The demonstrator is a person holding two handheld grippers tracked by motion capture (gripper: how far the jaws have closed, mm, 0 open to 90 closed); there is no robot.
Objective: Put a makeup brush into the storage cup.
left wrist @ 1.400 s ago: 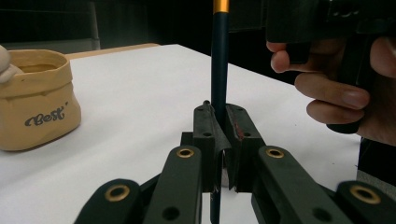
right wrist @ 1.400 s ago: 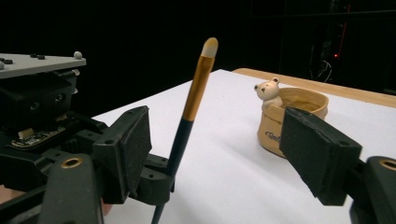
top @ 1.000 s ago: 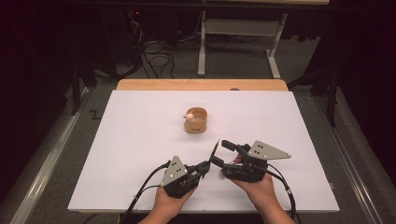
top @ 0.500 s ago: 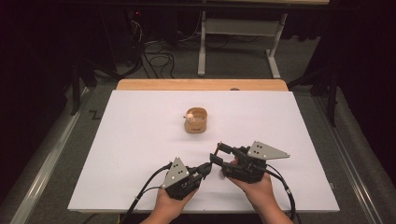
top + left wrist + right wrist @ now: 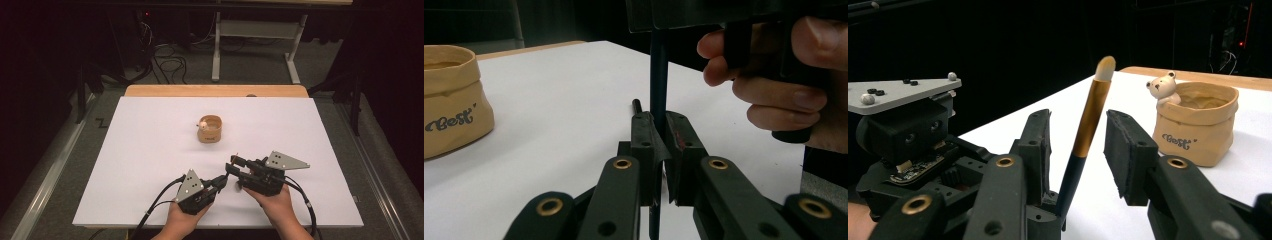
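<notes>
Change since the earlier frames: the jaws of the right gripper (image 5: 234,166) have just been closing, with the brush between them; in the high view both hands are seen in the same spots at lower centre of the frame.
Brush (image 5: 1087,131): a slim makeup brush with a dark lower handle, a gold ferrule and a pale tip; it is seen in the centre of the right gripper view, leaning up and to the right; in the left gripper view its dark handle (image 5: 658,75) rises upright at centre frame.
Left gripper (image 5: 659,145): clamped shut on the dark handle of the brush, which is pinched between the two pads; in the high view it lies at lower centre (image 5: 223,181), held in the person's left hand.
Right gripper: its jaws stand either side of the brush with a gap on each side, the pads not pressing on it; it is held in the right hand (image 5: 274,202), just right of the left gripper.
Pot (image 5: 210,128): a tan bag-shaped pot lettered "Best", with a small bear figure (image 5: 1162,87) on its rim; it stands at centre frame in the high view, well apart from both grippers.
Table (image 5: 150,150): a white sheet over a wooden top.
</notes>
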